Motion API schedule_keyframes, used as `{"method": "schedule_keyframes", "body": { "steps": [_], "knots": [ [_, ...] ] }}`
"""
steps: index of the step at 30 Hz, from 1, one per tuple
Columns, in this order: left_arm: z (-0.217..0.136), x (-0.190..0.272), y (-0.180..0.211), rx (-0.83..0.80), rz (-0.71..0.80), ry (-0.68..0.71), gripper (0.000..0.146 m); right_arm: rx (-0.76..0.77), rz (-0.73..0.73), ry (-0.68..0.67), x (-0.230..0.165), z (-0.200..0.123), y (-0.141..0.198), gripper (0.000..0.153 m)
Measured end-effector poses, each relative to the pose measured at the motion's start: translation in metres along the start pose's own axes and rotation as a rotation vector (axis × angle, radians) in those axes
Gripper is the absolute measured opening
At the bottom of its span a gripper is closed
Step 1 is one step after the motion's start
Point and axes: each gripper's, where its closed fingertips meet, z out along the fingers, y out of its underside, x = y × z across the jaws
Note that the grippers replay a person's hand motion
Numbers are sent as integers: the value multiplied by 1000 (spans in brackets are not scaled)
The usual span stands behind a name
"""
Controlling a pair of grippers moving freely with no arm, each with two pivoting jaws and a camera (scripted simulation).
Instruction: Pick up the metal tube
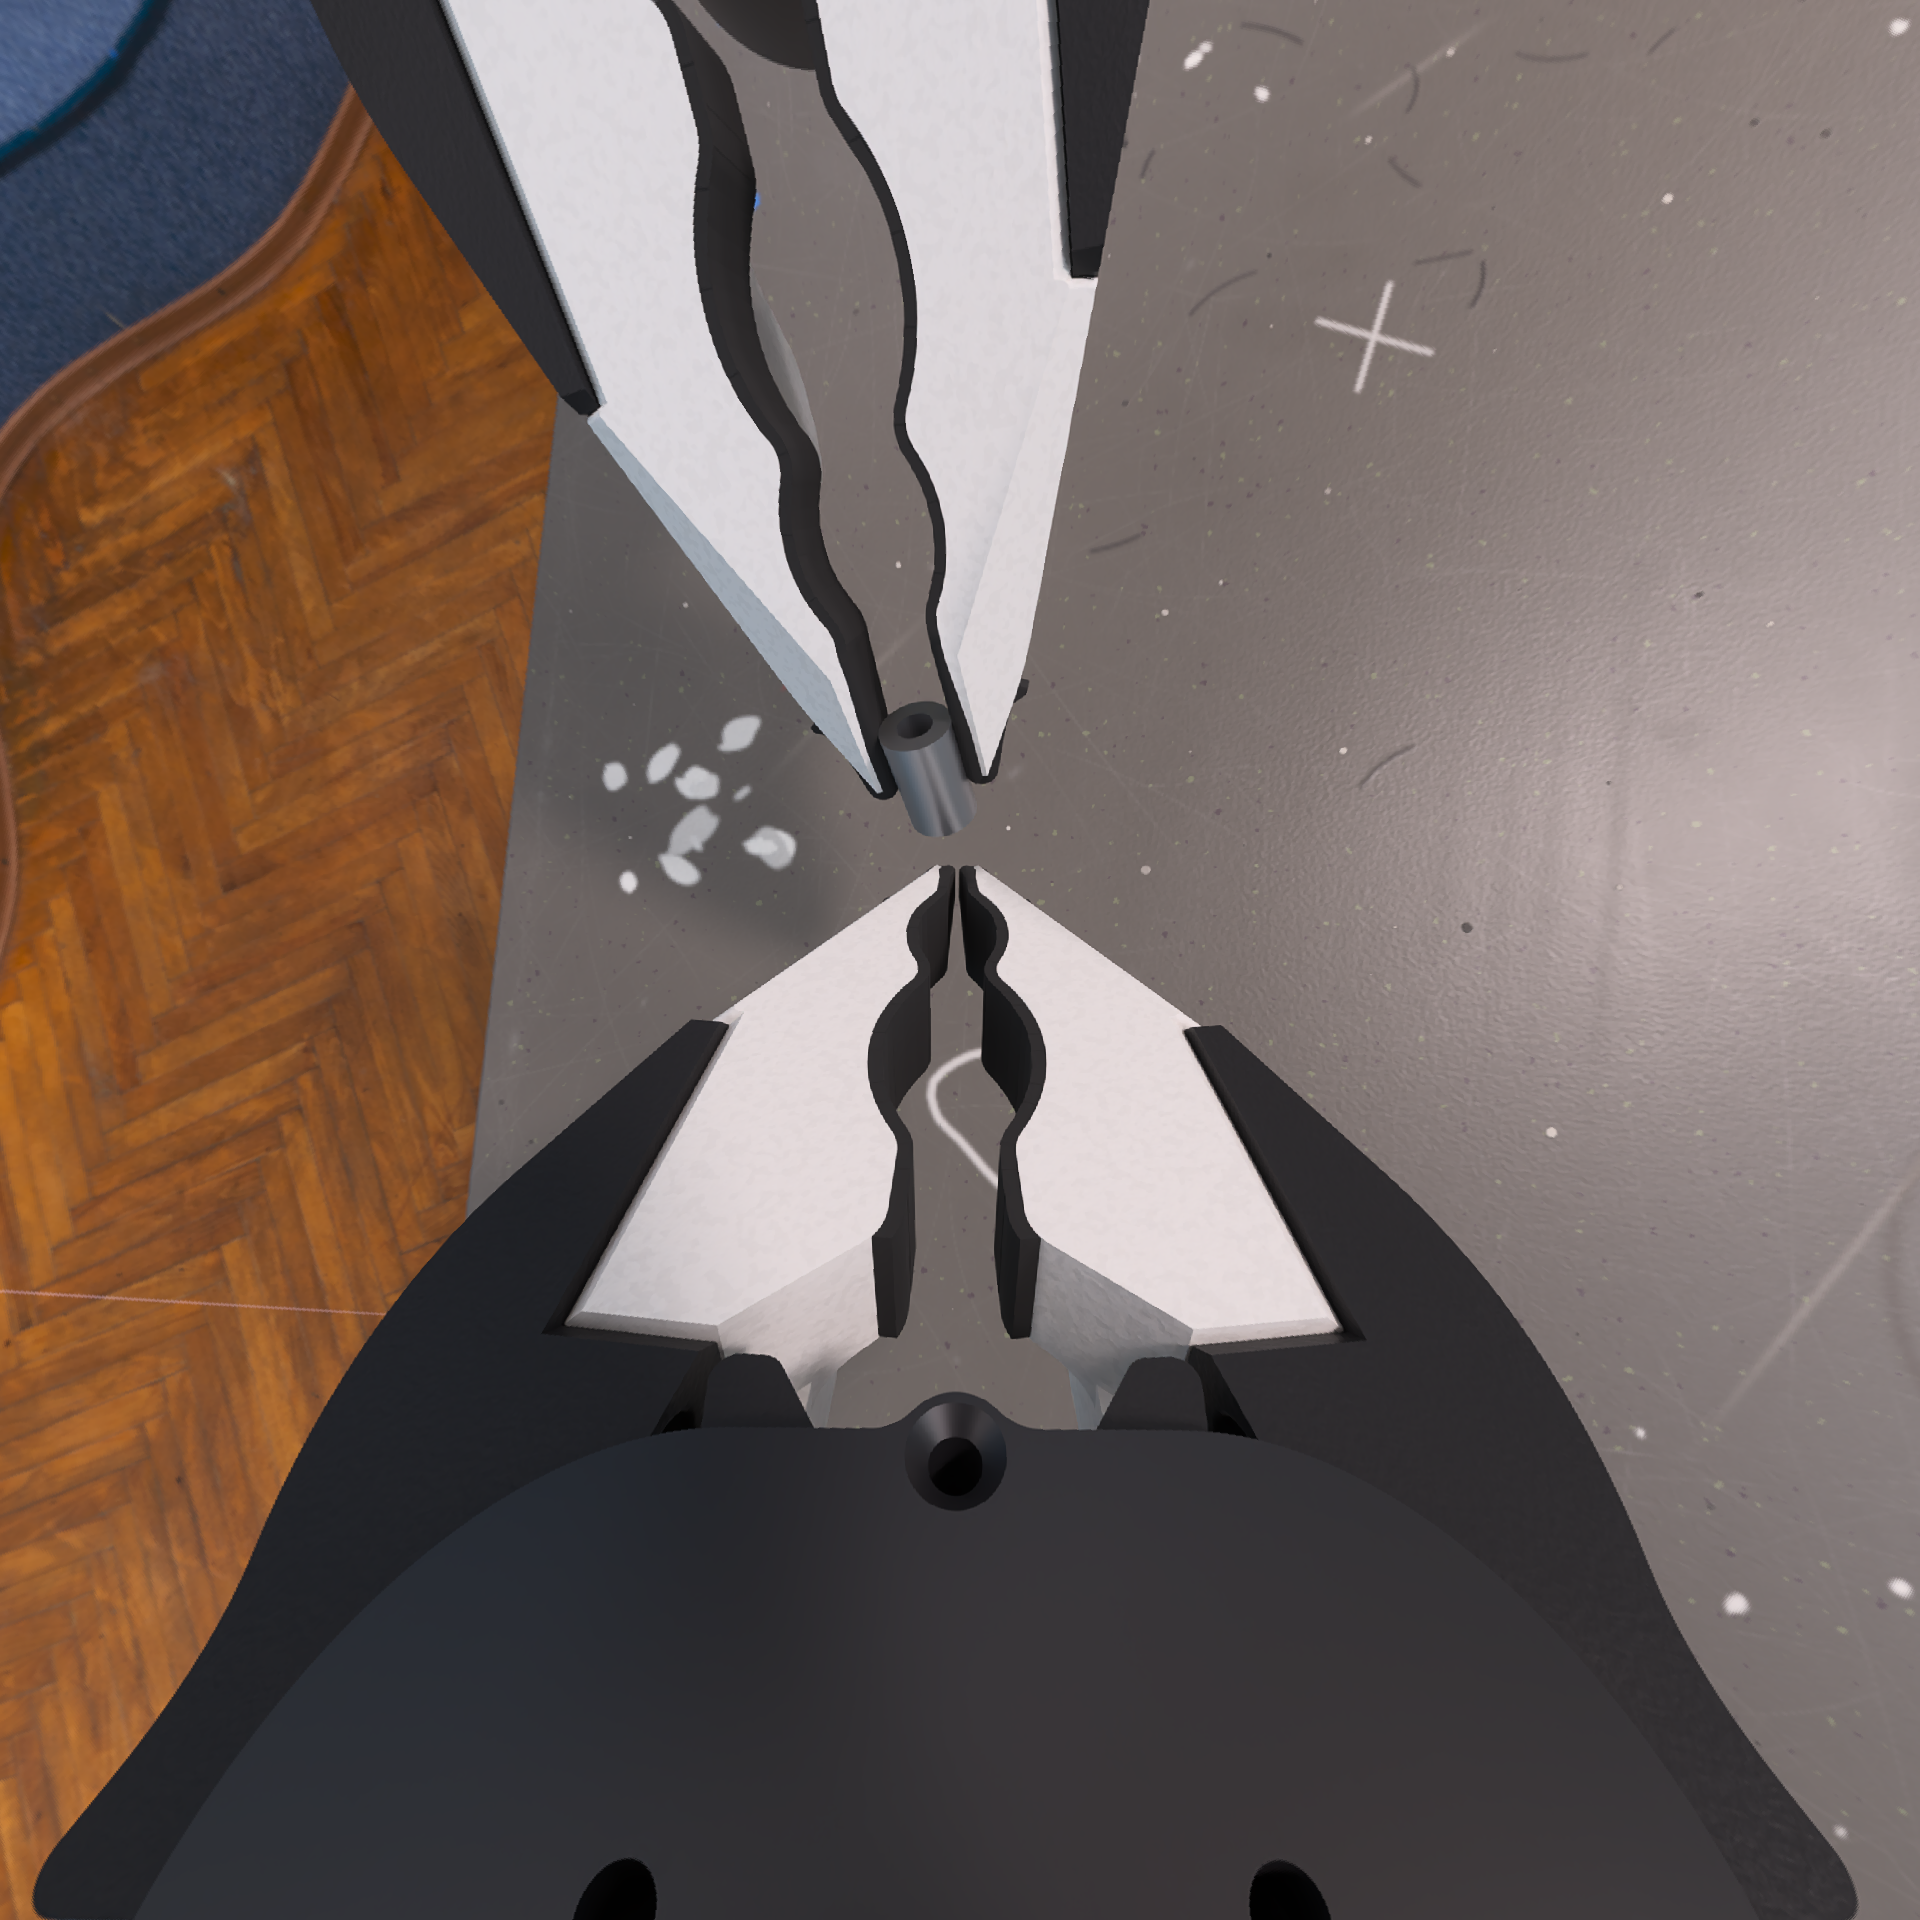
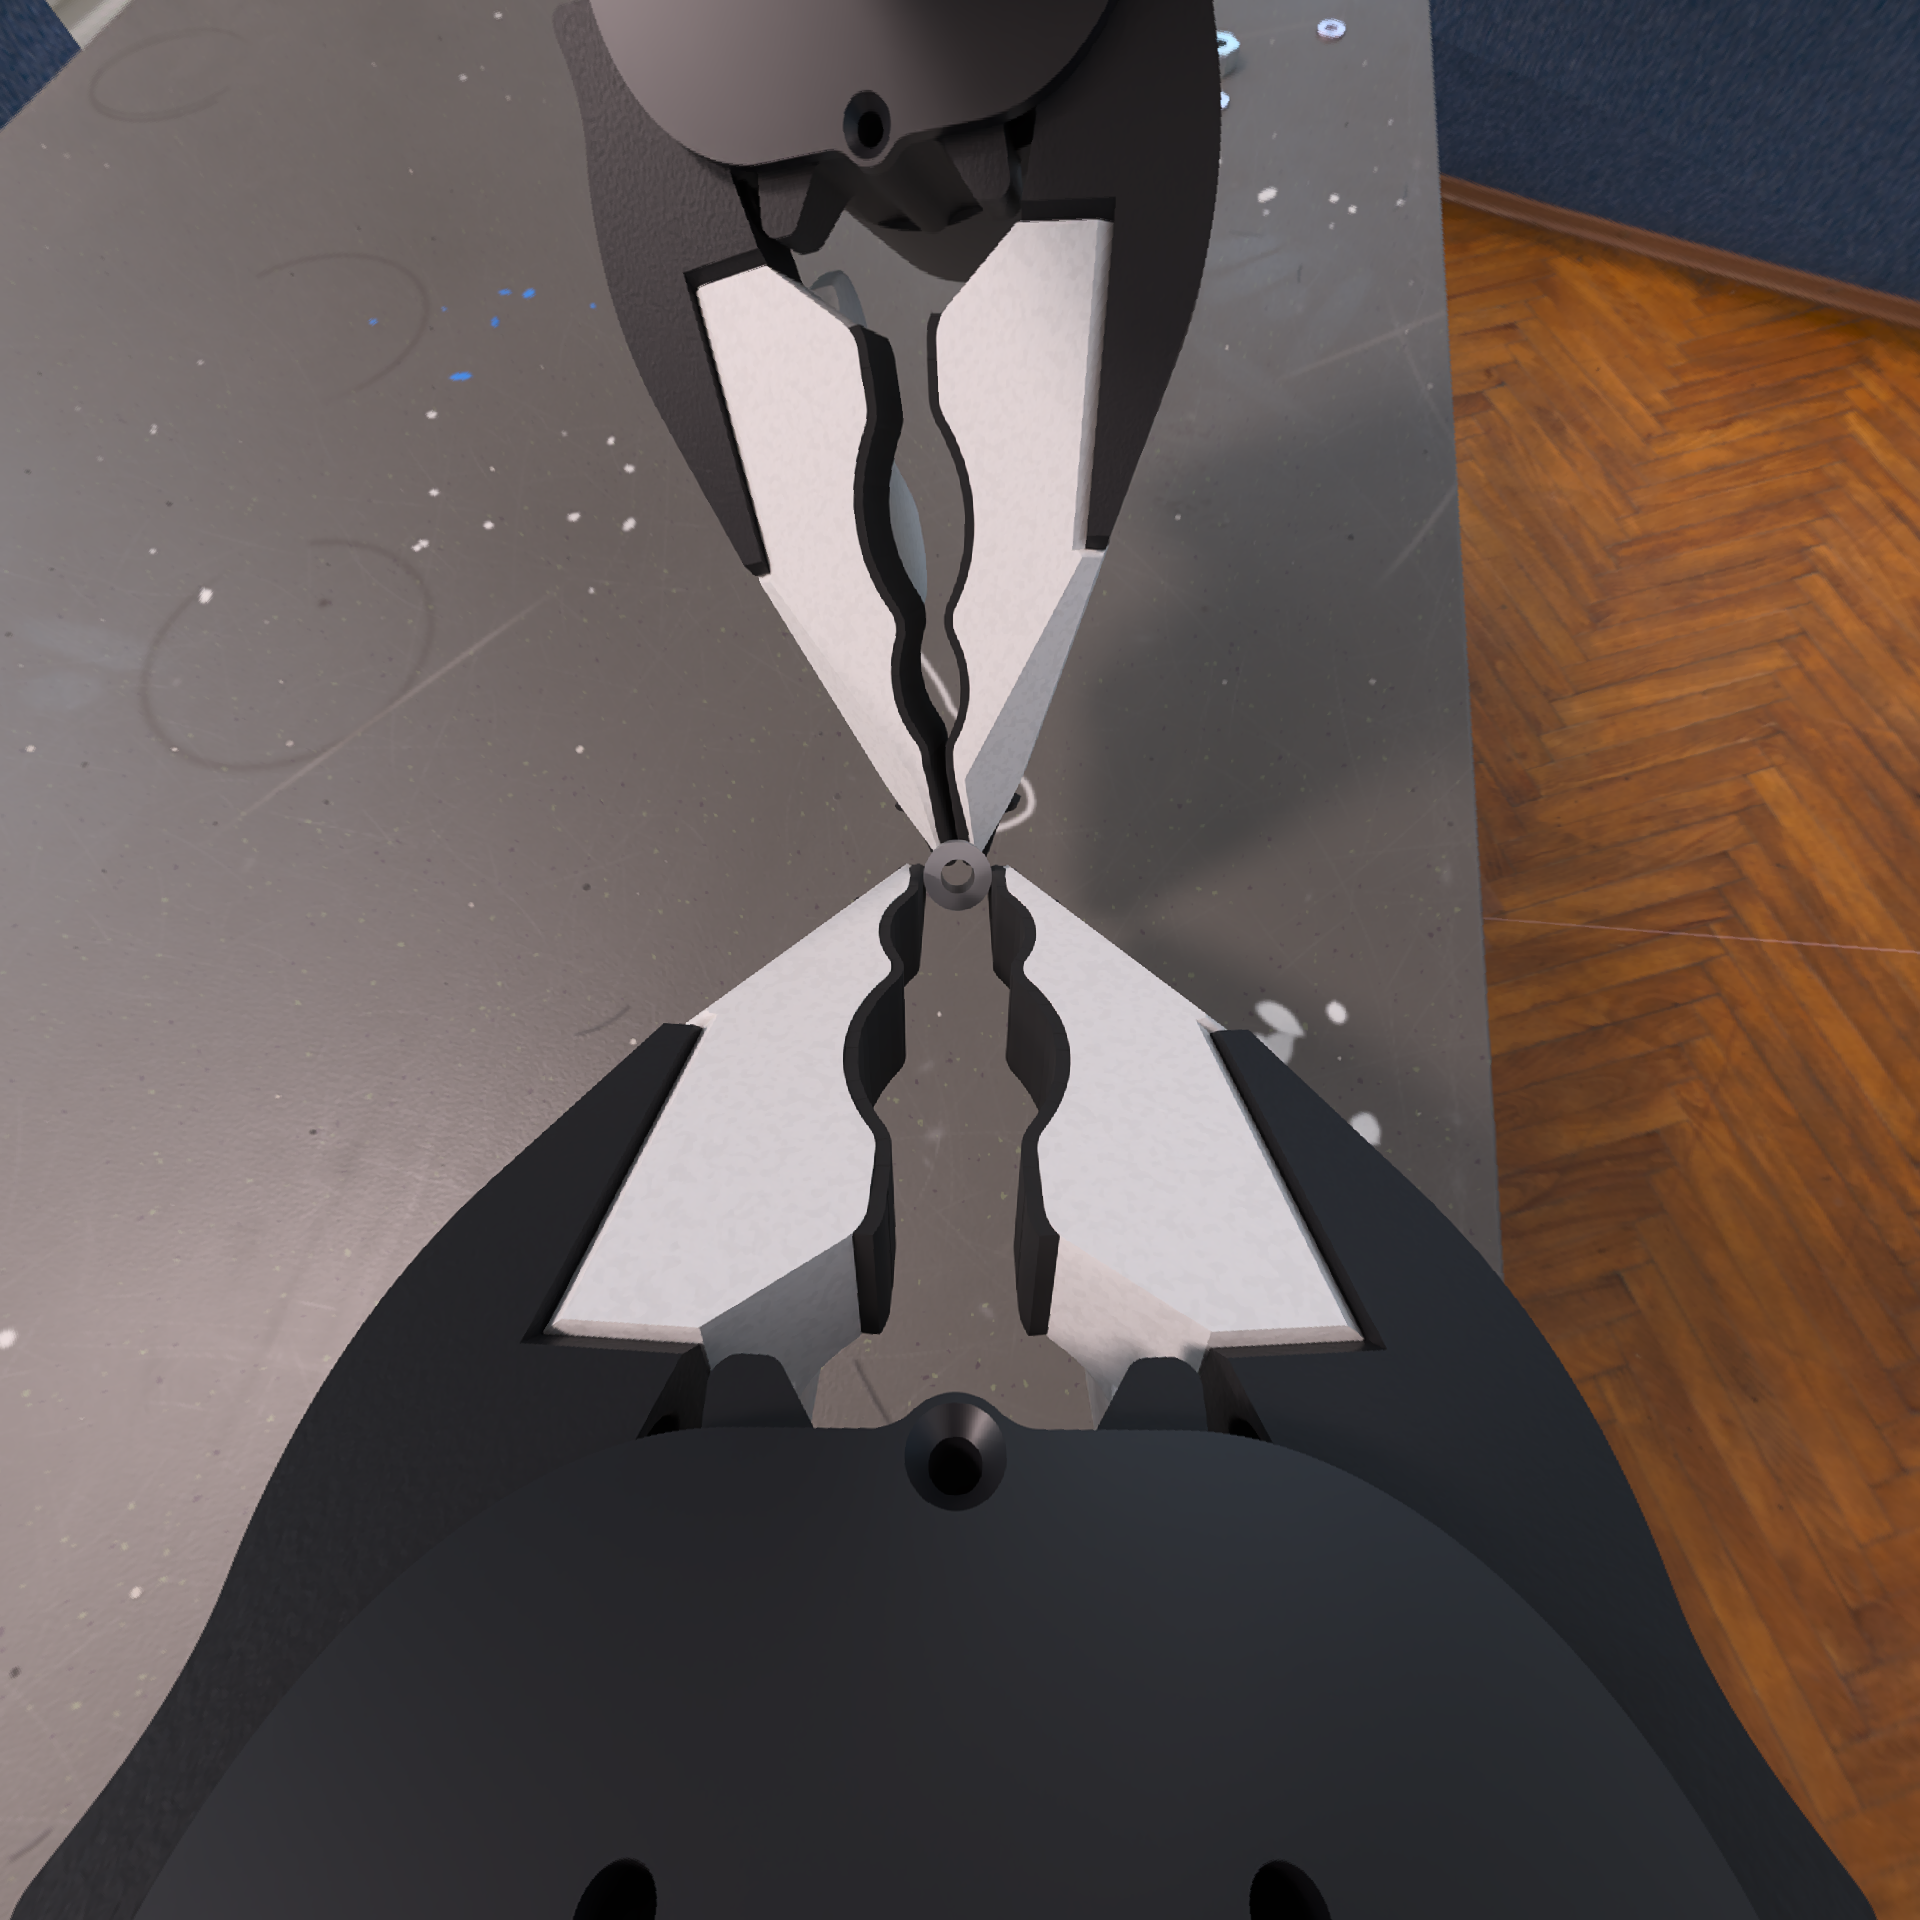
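Observation:
A small grey metal tube (image 1: 928,777) is held between the fingertips of my right gripper (image 1: 931,781), which reaches in from the top of the left wrist view. In the right wrist view the tube (image 2: 957,876) shows end-on, with its hole facing the camera, clamped between the tips of my right gripper (image 2: 957,885). My left gripper (image 1: 956,873) is shut and empty. Its tips sit just short of the tube's lower end, pointing at it. It enters the right wrist view from the top (image 2: 949,831), tip to tip with the right one. I cannot tell how far the tube is above the table.
The grey scuffed workbench (image 1: 1455,831) carries white paint flecks (image 1: 691,810) beside the tube. Its edge (image 1: 514,831) runs close on the left, with parquet floor (image 1: 208,831) below. In the right wrist view the edge (image 2: 1460,727) is on the right. Small washers (image 2: 1330,26) lie at the far end.

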Motion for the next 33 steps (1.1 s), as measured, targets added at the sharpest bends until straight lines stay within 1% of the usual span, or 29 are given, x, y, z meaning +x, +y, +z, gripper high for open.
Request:
{"method": "schedule_keyframes", "body": {
  "steps": [4, 18, 22, 26, 28, 29, 31, 33],
  "knots": [
    [9, 0, 5, 11, -6, 21, 1, -7, 16, -17, 2, 5, 10, 12],
    [27, 3, 25, -59, 15, 44, 2, -101, 5, -19, 5, 24, 34, 12],
    [25, 3, 28, -77, 20, 53, 5, -108, -5, -15, 5, 27, 36, 12],
    [21, 1, 33, -100, 13, 61, 14, -90, -11, -11, 6, 27, 34, 12],
    [20, 1, 35, -102, 9, 68, 15, -84, -17, -9, 6, 27, 33, 12],
    [19, 2, 35, -101, 8, 79, 14, -82, -19, -8, 6, 27, 33, 12],
    [20, 3, 36, -96, 16, 99, 6, -80, -26, -8, 6, 27, 32, 12],
    [20, 3, 36, -89, 32, 97, 1, -79, -36, -4, 6, 27, 32, 12]
  ]
}}
